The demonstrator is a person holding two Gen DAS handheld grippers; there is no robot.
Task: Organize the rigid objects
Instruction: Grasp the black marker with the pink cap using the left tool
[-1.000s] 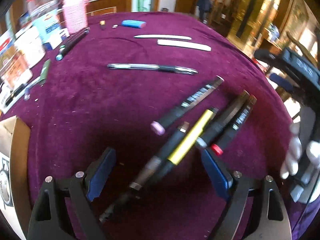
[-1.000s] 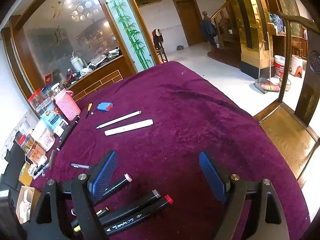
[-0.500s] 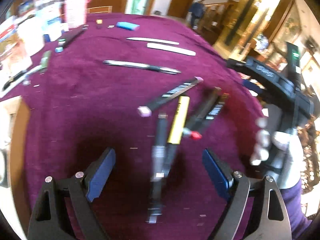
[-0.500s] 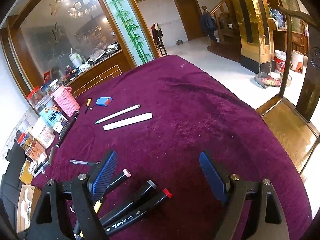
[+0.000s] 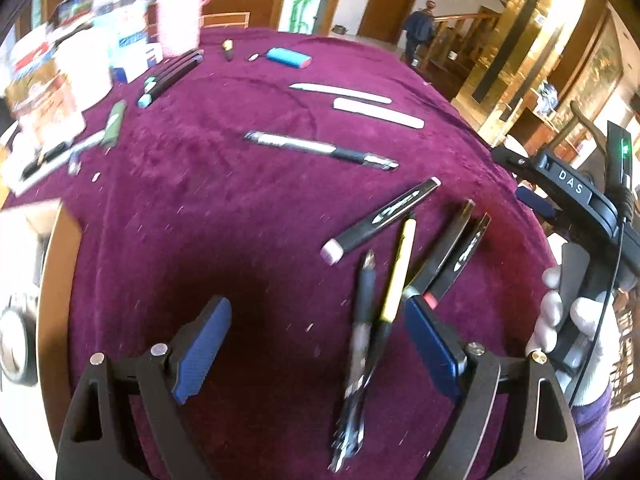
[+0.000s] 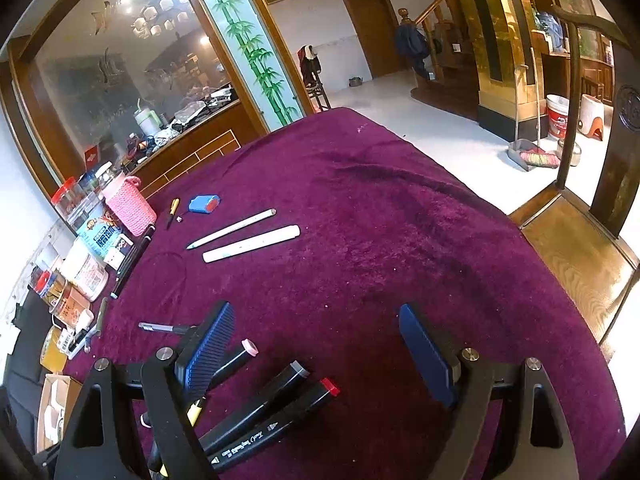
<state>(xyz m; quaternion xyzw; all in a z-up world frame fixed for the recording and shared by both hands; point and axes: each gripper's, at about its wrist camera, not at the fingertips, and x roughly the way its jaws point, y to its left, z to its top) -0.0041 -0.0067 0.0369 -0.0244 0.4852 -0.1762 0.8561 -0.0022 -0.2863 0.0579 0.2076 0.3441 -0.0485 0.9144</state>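
Several pens and markers lie on the purple velvet table (image 5: pixel 200 208). A dark pen (image 5: pixel 362 320) and a yellow pen (image 5: pixel 398 272) cross just inside the right finger of my left gripper (image 5: pixel 318 344), which hovers open and holds nothing. Beyond them lie a pink-capped marker (image 5: pixel 384 216) and two black markers (image 5: pixel 448 248), one of them red-capped. My right gripper (image 6: pixel 316 352) is open over bare cloth. The red-capped marker (image 6: pixel 280 420), a grey-capped marker (image 6: pixel 260 402) and the pink-capped marker (image 6: pixel 236 360) lie at its left finger.
Further off lie a gel pen (image 5: pixel 320 148), two white pens (image 6: pixel 240 236) and a blue box (image 6: pixel 204 204). Jars, boxes and a pink basket (image 6: pixel 130 204) crowd the left edge. A wooden chair (image 6: pixel 580 264) stands at the right. A gloved hand (image 5: pixel 560 320) holds the right gripper's handle.
The left gripper has lifted slightly and rolled, so the crossed pens now sit near its right finger instead of between the fingers. The right gripper has stayed still.
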